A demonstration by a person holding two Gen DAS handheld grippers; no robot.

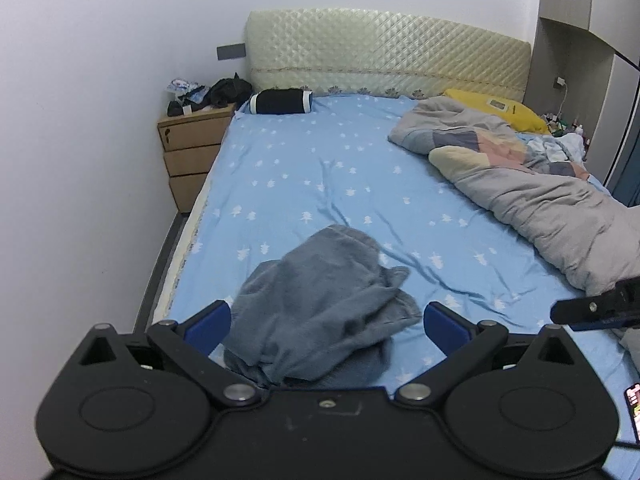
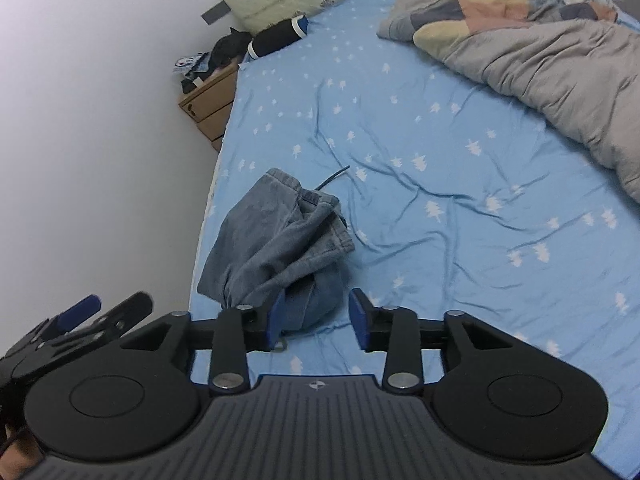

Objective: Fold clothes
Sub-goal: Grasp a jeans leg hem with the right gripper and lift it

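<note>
Two views told it. From the left wrist, the left gripper (image 1: 327, 320) stood wide open over the crumpled grey-blue garment (image 1: 320, 312), blue pads either side and not pressing the cloth. That garment lay heaped near the foot of the bed (image 1: 320, 168), on the blue star-print sheet, toward its left edge. A grey quilt (image 1: 540, 200) sprawled on the far right; a black bolster (image 1: 280, 102) sat by the headboard. From the right wrist, the right gripper (image 2: 316, 320) was partly open, its left pad (image 2: 276, 318) just touching the garment's (image 2: 276, 240) near end, nothing clamped. The left gripper (image 2: 86, 312) showed low on the left.
</note>
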